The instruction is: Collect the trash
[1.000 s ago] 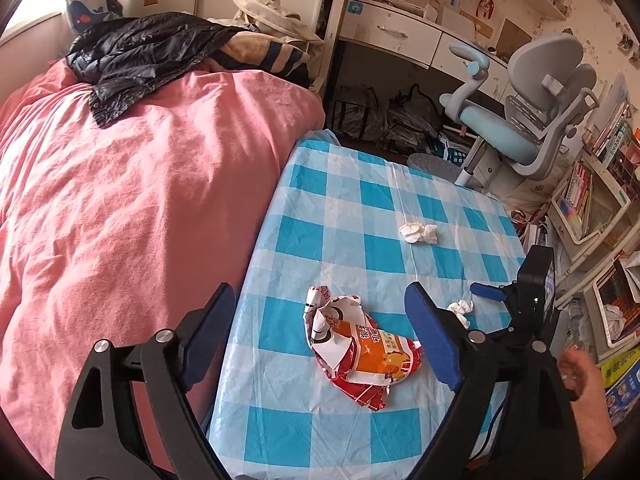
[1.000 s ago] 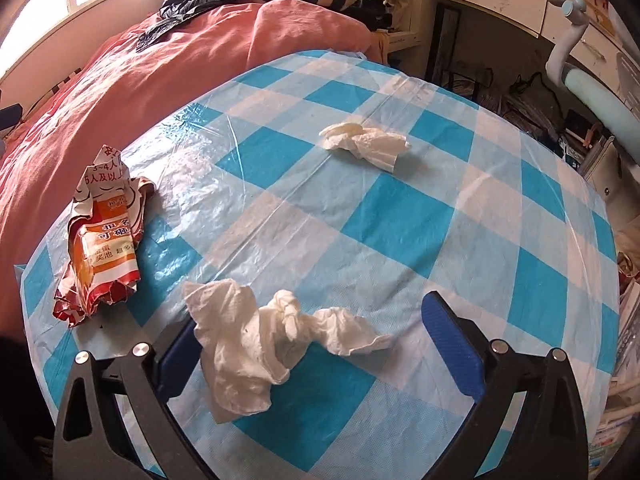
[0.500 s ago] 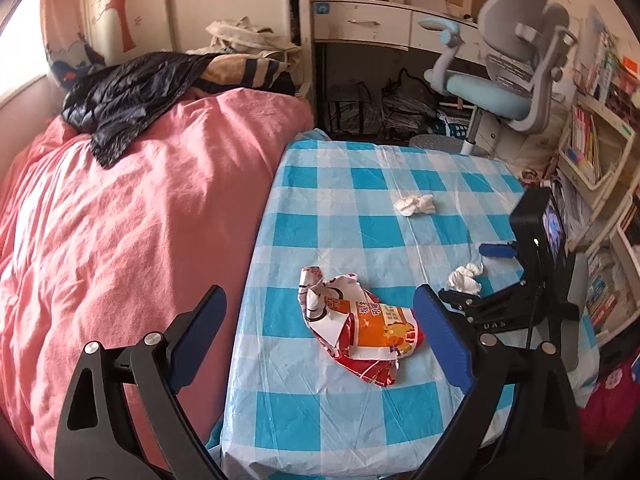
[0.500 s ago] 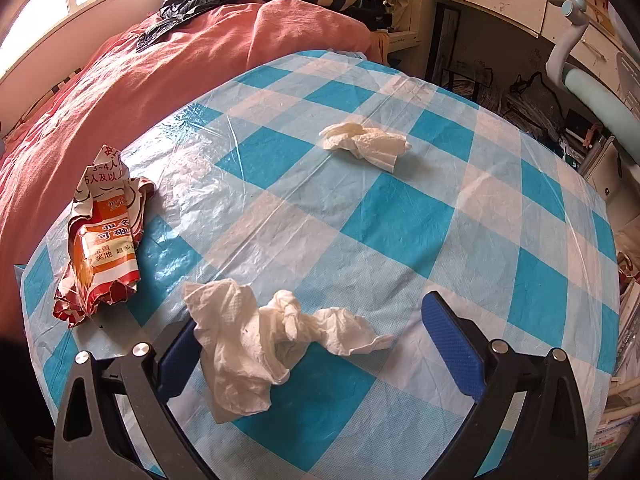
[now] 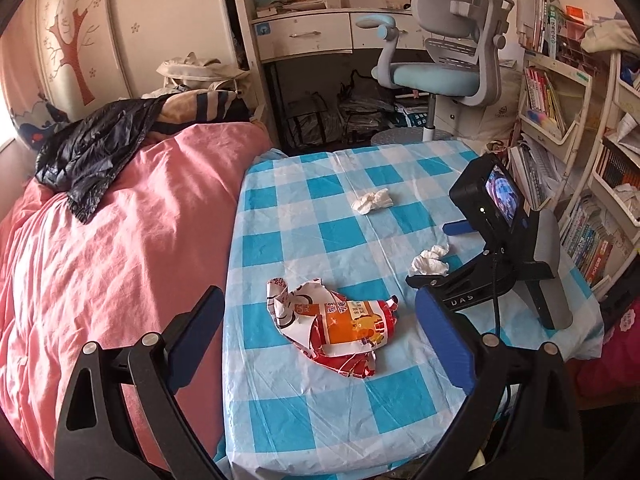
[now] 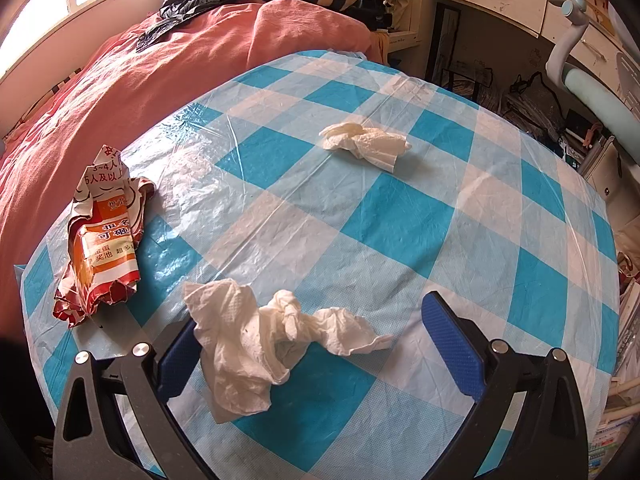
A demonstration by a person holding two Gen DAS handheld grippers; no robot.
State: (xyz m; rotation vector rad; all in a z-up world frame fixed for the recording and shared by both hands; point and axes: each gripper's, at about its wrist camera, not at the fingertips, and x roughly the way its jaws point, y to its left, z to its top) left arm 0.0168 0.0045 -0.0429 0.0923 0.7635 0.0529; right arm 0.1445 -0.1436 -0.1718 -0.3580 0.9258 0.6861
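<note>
Left gripper [image 5: 320,332] wide open at lower centre, wrapper [image 5: 336,326] between its fingers, untouched. Right gripper [image 6: 316,344] open at lower centre, tissue [image 6: 260,340] between its fingers.

Crumpled snack wrapper [image 5: 340,326], two wadded tissues [image 6: 260,340] [image 6: 366,145], apart on tablecloth.

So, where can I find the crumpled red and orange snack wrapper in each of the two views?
Left wrist view: the snack wrapper lies low in the centre, on the checked tablecloth, between the left gripper's open jaws.
Right wrist view: the wrapper lies at the far left, near the table edge beside the pink bed cover.
Shared landmark: the far crumpled tissue, lying alone further up the cloth.
</note>
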